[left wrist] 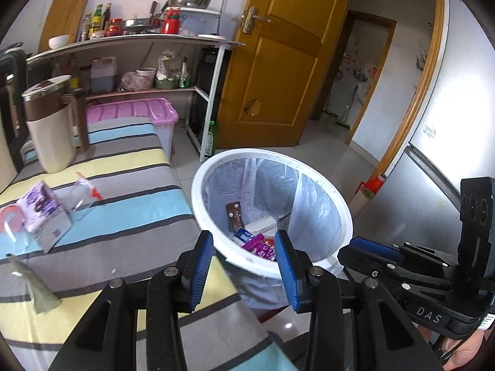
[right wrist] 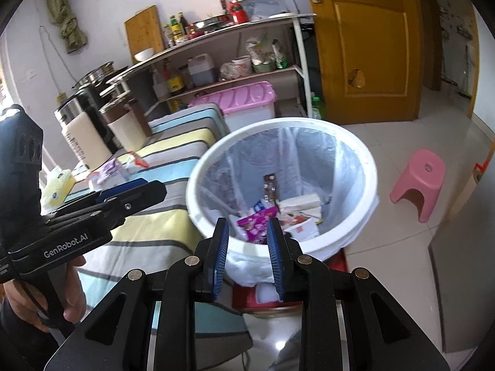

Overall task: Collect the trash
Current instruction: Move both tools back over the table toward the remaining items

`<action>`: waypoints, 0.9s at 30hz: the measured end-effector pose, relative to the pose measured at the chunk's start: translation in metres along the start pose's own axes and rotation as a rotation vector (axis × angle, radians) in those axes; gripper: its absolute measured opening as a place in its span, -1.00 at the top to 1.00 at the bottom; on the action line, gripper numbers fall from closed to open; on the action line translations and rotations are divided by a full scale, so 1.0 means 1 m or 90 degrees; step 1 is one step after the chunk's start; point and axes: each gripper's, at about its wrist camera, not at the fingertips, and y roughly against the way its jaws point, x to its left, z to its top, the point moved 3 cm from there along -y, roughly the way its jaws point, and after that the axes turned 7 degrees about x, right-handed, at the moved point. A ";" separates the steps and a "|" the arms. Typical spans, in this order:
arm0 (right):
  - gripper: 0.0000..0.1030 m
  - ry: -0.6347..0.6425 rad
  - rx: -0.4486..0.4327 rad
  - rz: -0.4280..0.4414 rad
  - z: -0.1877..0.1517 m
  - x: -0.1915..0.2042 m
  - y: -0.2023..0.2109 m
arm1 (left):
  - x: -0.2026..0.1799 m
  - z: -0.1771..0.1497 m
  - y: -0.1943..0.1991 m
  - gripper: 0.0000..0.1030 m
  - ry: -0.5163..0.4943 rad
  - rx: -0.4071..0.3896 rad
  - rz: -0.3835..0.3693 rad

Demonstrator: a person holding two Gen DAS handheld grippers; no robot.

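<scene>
Both tools empty and released: left gripper with jaws wide apart, right gripper with a narrower gap, both poised just short of the near rim of the white bin. Inside the bin, on the clear liner, several wrappers and cartons already dropped. Judging by this, drop finished; next pick lies back on the tabletop. Best to swing left, away from the bin's rim, and come down flat on the purple packet near the left edge, pinching a stiff fold, not the thin film. Clear wrapper just beside it, likely slippery. Striped cloth over the tabletop; jug at the far edge. Beyond: shelf, pink-lidded box, wooden door, tiled floor, pink stool.
</scene>
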 end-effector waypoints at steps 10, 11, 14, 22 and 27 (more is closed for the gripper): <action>0.33 0.038 -0.011 0.026 -0.003 0.032 0.010 | 0.020 -0.015 0.037 0.20 0.013 -0.028 0.029; 0.33 0.042 -0.011 0.029 -0.003 0.036 0.010 | 0.022 -0.016 0.040 0.20 0.015 -0.030 0.033; 0.33 0.052 -0.011 0.039 -0.005 0.045 0.010 | 0.029 -0.021 0.049 0.20 0.021 -0.036 0.044; 0.33 0.081 -0.002 0.063 -0.007 0.070 0.005 | 0.051 -0.035 0.067 0.20 0.046 -0.044 0.072; 0.33 0.098 0.004 0.078 -0.006 0.087 0.000 | 0.068 -0.042 0.078 0.20 0.069 -0.048 0.091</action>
